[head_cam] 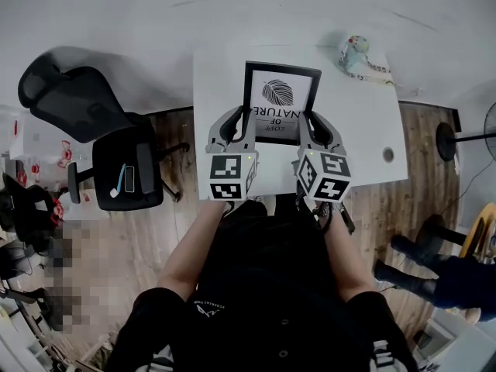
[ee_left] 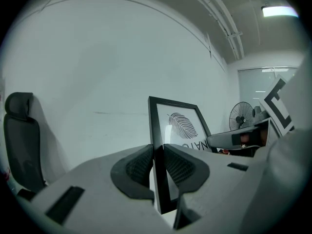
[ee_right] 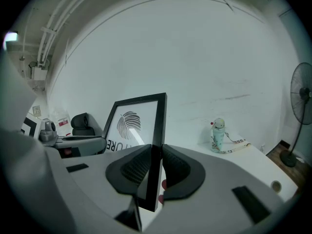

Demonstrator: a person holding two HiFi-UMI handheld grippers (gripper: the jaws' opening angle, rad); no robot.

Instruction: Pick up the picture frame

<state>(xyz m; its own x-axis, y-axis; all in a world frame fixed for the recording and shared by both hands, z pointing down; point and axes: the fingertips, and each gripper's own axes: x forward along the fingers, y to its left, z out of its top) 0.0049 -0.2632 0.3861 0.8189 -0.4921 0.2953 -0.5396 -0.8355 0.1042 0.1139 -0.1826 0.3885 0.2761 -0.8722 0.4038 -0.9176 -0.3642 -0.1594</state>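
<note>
Nearest the head camera was the person's black top (head_cam: pixel 271 285), bare forearms reaching forward. The left gripper (head_cam: pixel 242 124) had its pads clamped on the left edge of the frame (head_cam: pixel 280 99), and the right gripper (head_cam: pixel 308 124) pinched the right edge the same way. The black frame, with a leaf print and lettering, stood roughly upright between them over the white table (head_cam: pixel 225 76). It seemed clear of the tabletop, though no view made that plain. Farther back on the table's right corner stood a small pale-green figure (head_cam: pixel 356 53) with a strap trailing beside it. A grommet hole (head_cam: pixel 388 154) sat near the right edge. Beyond was a plain white wall (head_cam: pixel 116 14). A black office chair (head_cam: pixel 93 122) stood left on the wooden floor (head_cam: pixel 178 146), and a fan's base (head_cam: pixel 446 140) right.
</note>
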